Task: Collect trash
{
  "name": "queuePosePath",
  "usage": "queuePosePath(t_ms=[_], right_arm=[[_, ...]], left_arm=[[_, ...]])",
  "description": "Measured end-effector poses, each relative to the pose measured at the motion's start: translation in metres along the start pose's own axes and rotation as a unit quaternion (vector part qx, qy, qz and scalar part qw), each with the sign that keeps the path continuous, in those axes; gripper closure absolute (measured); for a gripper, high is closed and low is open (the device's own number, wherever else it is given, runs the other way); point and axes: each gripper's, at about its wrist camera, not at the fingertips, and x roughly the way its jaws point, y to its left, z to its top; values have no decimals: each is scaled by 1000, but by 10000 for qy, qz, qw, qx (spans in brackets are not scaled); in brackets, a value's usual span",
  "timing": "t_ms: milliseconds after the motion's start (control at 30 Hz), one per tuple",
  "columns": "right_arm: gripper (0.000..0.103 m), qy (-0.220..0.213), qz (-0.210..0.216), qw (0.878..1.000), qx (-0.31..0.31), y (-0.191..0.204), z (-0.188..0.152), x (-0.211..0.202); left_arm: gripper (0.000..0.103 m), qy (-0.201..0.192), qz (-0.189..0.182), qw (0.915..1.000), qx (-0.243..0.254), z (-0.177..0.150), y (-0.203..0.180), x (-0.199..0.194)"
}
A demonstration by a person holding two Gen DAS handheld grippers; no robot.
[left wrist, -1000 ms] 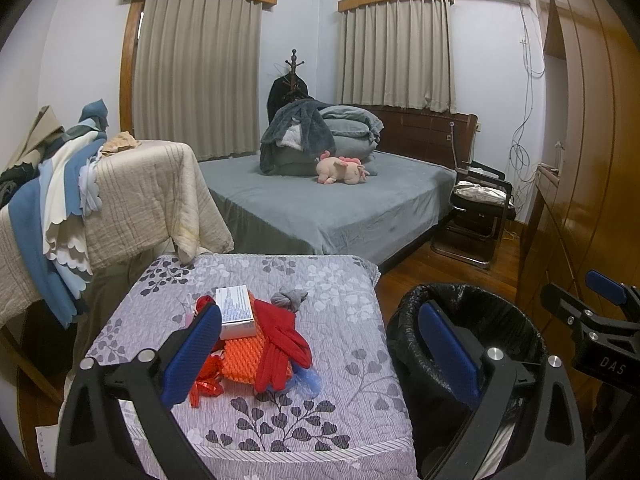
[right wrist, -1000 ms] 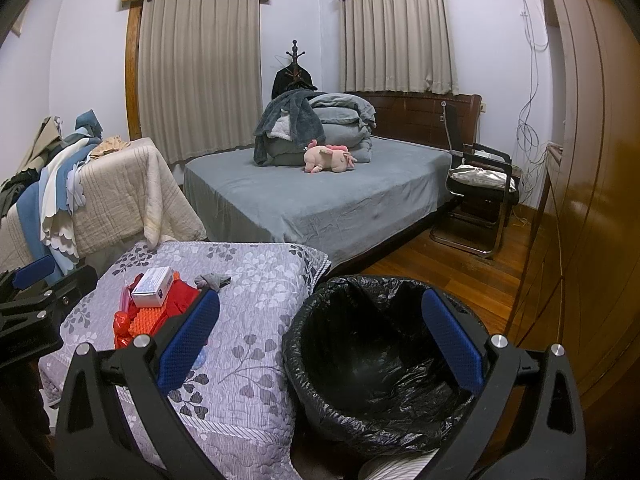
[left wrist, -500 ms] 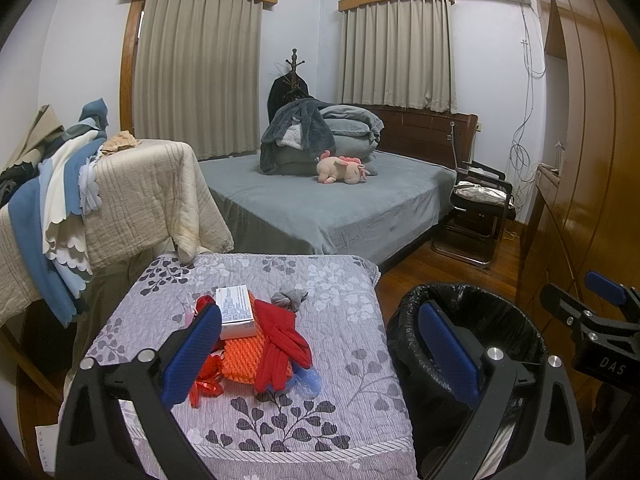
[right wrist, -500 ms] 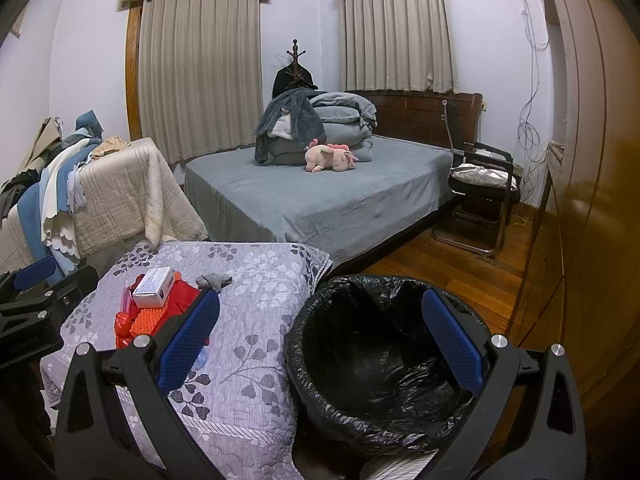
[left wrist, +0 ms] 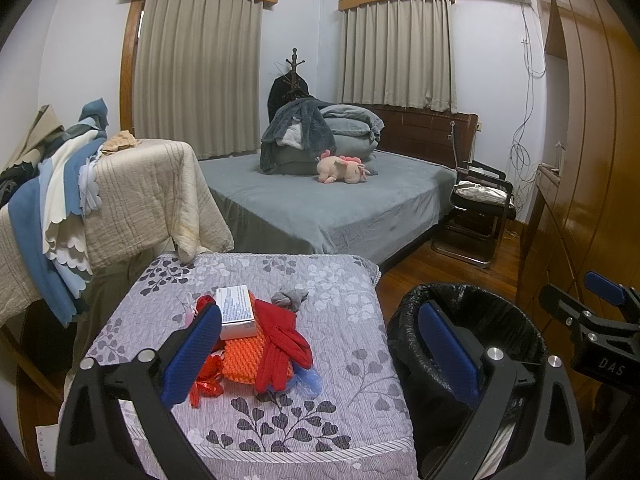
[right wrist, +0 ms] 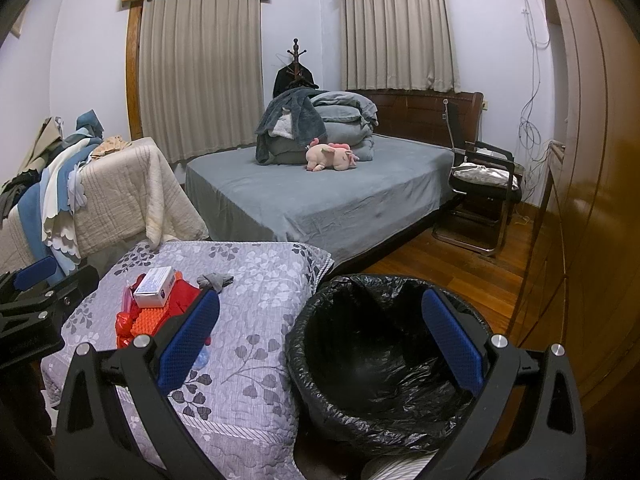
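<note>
Nothing on the table has shifted over the last second, and both claws have barely drifted. From my left claw (left wrist: 320,348), spread wide with nothing between its blue pads, I see the trash heaped on the floral-quilted table (left wrist: 340,412): a white box (left wrist: 237,312) on top of an orange knobbly thing (left wrist: 240,360), a red glove (left wrist: 282,342) draped beside it, a grey wad (left wrist: 290,298) just behind, and crinkled red wrappers (left wrist: 206,382) at the near edge. My right claw (right wrist: 320,344) is also spread and empty, hovering above the black-lined bin (right wrist: 384,356), which stands just beside the table's right edge. Behind them is the grey bed (right wrist: 320,196) with a pink plush toy (right wrist: 330,156).
</note>
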Motion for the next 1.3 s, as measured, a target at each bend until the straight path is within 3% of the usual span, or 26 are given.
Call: queuePosePath(t_ms=[833, 1033, 1300], right_arm=[[5, 105, 163, 9998, -7, 19, -1, 18], [5, 243, 292, 9992, -110, 33, -4, 41], [5, 394, 539, 9975, -224, 63, -18, 86]], left_arm=[[6, 24, 70, 9999, -83, -7, 11, -5], [6, -1, 394, 9992, -82, -20, 34, 10], [6, 292, 960, 9946, -284, -38, 91, 35]])
